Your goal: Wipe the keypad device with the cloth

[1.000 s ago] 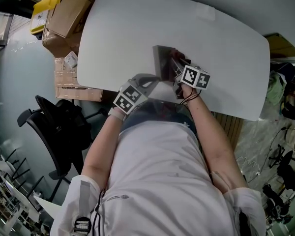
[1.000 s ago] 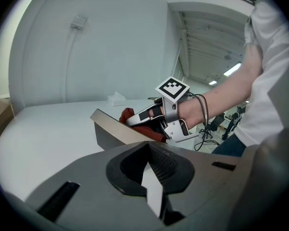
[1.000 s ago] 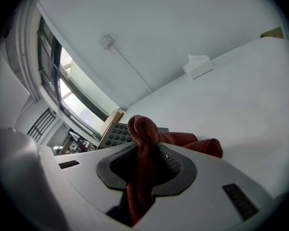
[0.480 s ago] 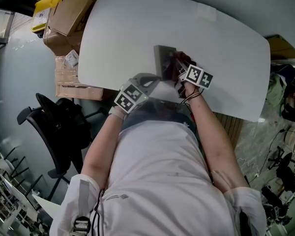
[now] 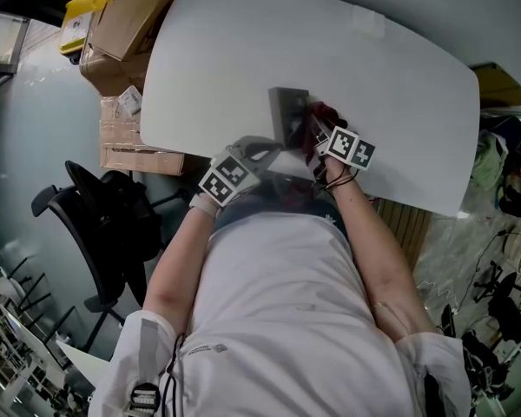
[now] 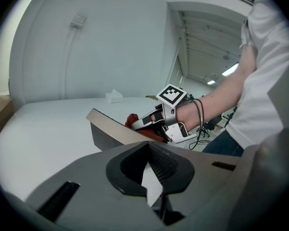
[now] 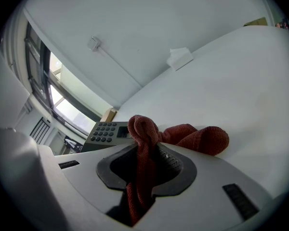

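The grey keypad device lies on the white table, its keys showing in the right gripper view. My right gripper is shut on a red cloth, which bunches up out of the jaws and lies on the table just right of the device. The left gripper view shows the device's side, with the cloth and the right gripper beyond it. My left gripper sits at the device's near edge. Its jaws are mostly hidden, with only a pale sliver between them.
Cardboard boxes are stacked off the table's left end. A black office chair stands on the floor at my left. A small white object lies far across the table. The near table edge runs close to both grippers.
My right gripper, with the cloth, has shifted a little toward me along the device's right side. The left gripper and the device have barely moved.
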Available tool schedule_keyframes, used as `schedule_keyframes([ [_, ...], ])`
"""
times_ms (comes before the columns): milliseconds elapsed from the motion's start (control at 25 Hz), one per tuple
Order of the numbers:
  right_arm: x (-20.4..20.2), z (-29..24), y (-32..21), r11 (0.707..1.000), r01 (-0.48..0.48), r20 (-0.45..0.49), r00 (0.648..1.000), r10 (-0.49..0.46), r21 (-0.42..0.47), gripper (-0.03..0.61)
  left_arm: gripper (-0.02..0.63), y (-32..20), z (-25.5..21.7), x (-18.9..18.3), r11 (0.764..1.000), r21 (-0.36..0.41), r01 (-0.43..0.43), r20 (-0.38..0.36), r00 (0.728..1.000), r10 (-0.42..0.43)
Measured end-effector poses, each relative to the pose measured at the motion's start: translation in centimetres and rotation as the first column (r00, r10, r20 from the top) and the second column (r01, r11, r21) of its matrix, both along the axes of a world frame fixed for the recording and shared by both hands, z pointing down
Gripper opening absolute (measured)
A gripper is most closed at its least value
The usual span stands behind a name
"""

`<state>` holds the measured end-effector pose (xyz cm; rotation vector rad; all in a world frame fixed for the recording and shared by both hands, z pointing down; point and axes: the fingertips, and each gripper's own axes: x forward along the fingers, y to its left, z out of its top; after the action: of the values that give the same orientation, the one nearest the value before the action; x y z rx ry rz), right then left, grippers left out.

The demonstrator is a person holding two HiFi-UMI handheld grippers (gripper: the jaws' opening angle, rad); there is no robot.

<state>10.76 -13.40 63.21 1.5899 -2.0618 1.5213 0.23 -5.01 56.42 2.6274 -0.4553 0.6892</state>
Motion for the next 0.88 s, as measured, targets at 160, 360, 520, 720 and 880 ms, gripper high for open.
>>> schedule_keyframes([
  [160, -0.2, 0.2, 1.3, 1.0, -0.003, 0.01, 1.0, 0.004, -0.017, 0.091, 0.011, 0.7, 0.0, -0.4, 1.0, -0.002, -0.005, 0.004, 1.0, 0.005],
  [360, -0.2, 0.3, 1.9, 1.0, 0.0, 0.014, 1.0, 0.001, -0.03, 0.091, 0.011, 0.8, 0.4, -0.7, 1.0, -0.009, 0.012, -0.003, 1.0, -0.012],
  [520, -0.1, -0.4, 1.6, 0.999, 0.029, 0.029, 0.999, -0.028, -0.036, 0.091, 0.011, 0.9, 0.2, -0.5, 1.0, 0.0, 0.006, -0.01, 1.0, -0.006],
  [720, -2.1, -4.0, -0.4, 0.995, 0.071, 0.036, 0.997, -0.073, 0.064, 0.091, 0.011, 0.9, 0.3, -0.6, 1.0, -0.002, 0.007, -0.012, 1.0, -0.007],
  [880, -4.8, -6.8, -2.5, 0.983, 0.136, 0.043, 0.989, -0.142, 0.122, 0.091, 0.011, 0.9, 0.2, -0.6, 1.0, -0.005, 0.006, -0.017, 1.0, -0.006],
])
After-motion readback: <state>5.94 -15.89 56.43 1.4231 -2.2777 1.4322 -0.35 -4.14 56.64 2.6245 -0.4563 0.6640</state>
